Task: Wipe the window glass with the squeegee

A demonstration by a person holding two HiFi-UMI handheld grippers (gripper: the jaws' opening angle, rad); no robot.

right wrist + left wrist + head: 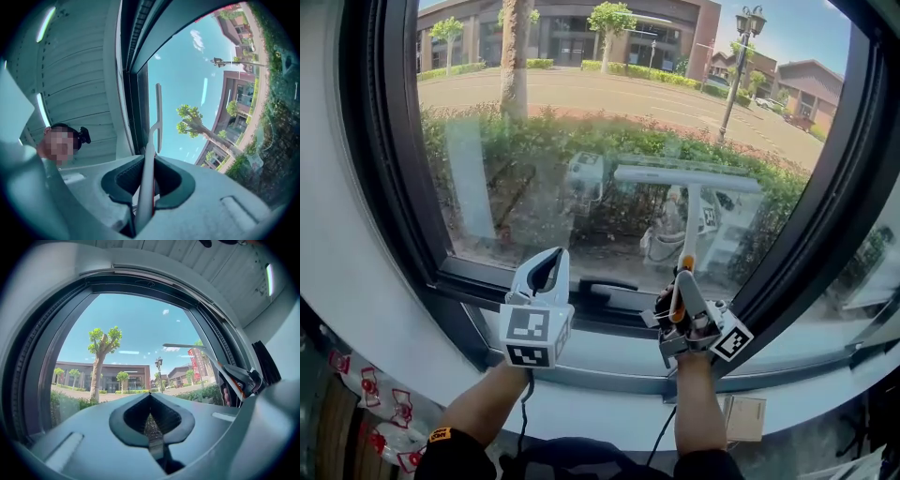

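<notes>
Here the right gripper has its fingers clamped on the handle of the squeegee, whose blade sits level against the lower part of the window glass. The left gripper hovers beside it above the sill, its fingers closed on nothing.

Your left gripper sits low on the left and points up toward the far side, jaws pressed together with nothing between them. Your right gripper is level with it on the right, also pointing up, jaws clamped on the squeegee handle. Both forearms reach forward from the near edge.
</notes>
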